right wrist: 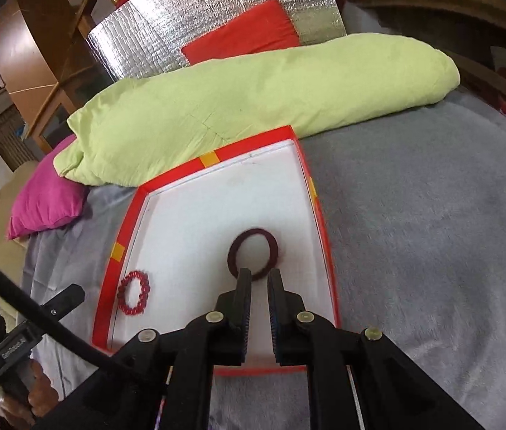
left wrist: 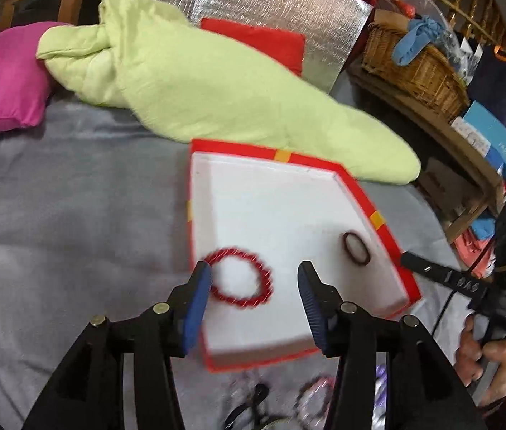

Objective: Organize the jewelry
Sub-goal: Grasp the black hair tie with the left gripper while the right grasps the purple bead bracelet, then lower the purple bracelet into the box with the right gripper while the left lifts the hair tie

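A red-rimmed box with a white inside (left wrist: 356, 186) (right wrist: 129, 222) lies on the grey bedspread. In it lie a red beaded bracelet (left wrist: 241, 278) (right wrist: 134, 293) and a dark maroon ring-shaped band (left wrist: 356, 247) (right wrist: 253, 252). My left gripper (left wrist: 254, 286) is open above the box, its fingers either side of the red bracelet, holding nothing. My right gripper (right wrist: 260, 277) hovers at the near edge of the maroon band with its jaws a narrow gap apart and nothing between them.
A light green quilt (left wrist: 195, 82) (right wrist: 253, 89) lies behind the box, with a pink pillow (left wrist: 2, 79) (right wrist: 45, 197) at its left. More jewelry (left wrist: 288, 405) lies on the grey bedspread (right wrist: 432, 251) in front of the box. A wicker basket (left wrist: 414, 68) stands on a shelf at right.
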Demonstrator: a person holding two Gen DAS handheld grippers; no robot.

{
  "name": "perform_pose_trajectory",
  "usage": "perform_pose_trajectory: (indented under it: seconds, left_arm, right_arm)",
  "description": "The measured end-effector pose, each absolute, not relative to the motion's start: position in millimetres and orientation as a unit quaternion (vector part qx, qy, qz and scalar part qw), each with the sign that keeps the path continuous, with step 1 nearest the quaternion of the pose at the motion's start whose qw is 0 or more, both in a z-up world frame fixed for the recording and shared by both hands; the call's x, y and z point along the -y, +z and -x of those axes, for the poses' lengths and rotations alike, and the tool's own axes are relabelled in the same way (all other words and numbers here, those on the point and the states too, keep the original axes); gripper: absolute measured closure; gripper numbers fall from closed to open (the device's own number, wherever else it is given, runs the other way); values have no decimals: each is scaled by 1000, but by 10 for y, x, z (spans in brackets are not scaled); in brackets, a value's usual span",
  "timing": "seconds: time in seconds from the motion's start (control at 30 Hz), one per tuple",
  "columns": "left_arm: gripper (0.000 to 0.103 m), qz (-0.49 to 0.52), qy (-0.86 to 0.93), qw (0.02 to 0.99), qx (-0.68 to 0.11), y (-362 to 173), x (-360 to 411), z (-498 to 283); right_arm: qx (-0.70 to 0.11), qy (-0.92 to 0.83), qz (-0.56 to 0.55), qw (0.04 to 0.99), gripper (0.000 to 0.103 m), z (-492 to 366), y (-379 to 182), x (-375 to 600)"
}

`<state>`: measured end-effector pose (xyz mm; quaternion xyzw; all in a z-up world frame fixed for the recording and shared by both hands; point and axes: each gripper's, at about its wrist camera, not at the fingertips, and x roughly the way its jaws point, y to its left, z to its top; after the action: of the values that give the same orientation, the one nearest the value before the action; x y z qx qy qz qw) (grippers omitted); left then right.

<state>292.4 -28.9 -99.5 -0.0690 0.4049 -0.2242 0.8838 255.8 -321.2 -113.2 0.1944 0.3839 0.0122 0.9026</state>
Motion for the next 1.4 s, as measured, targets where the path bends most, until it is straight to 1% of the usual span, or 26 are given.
perform_pose_trajectory:
  seconds: [0.2, 0.23, 0.3, 0.37, 0.4, 0.6, 0.83, 0.9, 0.93, 0.97, 1.0, 1.07, 1.1, 1.17, 1.23, 1.4]
  left_arm:
    - [52, 46, -224, 879, -418, -1008, 184, -2647]
    - [51, 41, -224, 879, -418, -1010, 184, -2607]
    - [49, 31, -224, 878, -421, -1022, 191, -2534]
    - [47, 29, -227, 874, -428, -1037, 198, -2492]
    - [47, 29, -229, 872, -431, -1049, 204, -2476]
    - [46, 11, -233, 856, -462, -1183, 281, -2443]
    - [45, 4, -230, 838, -495, -1339, 304, -2477]
    - [46, 11, -227, 833, -505, -1390, 295, -2505]
    - [46, 15, -228, 830, -508, -1407, 290, -2515]
    - [47, 18, -230, 828, -511, -1425, 290, -2524]
    - [52, 17, -231, 828, -511, -1430, 296, -2527]
    - [80, 6, -235, 829, -508, -1431, 329, -2515]
    - [84, 3, -236, 830, -506, -1424, 334, -2510]
    - [89, 5, -240, 834, -497, -1379, 328, -2495]
    - [92, 11, -244, 837, -489, -1331, 313, -2486]
    - [93, 30, -256, 849, -462, -1165, 218, -2458]
  right_arm:
    - [-395, 41, -204, 895, 92, -2339, -1089, 3246]
    - [-397, 45, -203, 894, 91, -2315, -1082, 3226]
    - [-406, 59, -194, 891, 81, -2258, -1078, 3170]
    - [-418, 79, -186, 886, 66, -2229, -1093, 3111]
    - [-427, 93, -182, 881, 64, -2204, -1113, 3064]
    - [-501, 159, -150, 837, 63, -2148, -1348, 2824]
    - [-545, 161, -121, 814, 63, -2206, -1592, 2663]
    - [-541, 164, -113, 817, 67, -2197, -1579, 2638]
    - [-542, 167, -107, 817, 79, -2196, -1577, 2620]
    - [-545, 167, -98, 816, 90, -2192, -1594, 2595]
    - [-546, 161, -84, 818, 91, -2181, -1608, 2570]
    - [-537, 159, -68, 826, 92, -2156, -1580, 2541]
    - [-533, 159, -68, 828, 92, -2152, -1561, 2536]
    - [-523, 162, -81, 833, 92, -2143, -1515, 2576]
    - [-513, 164, -93, 837, 92, -2142, -1462, 2597]
    - [-474, 194, -125, 850, 92, -2085, -1261, 2645]
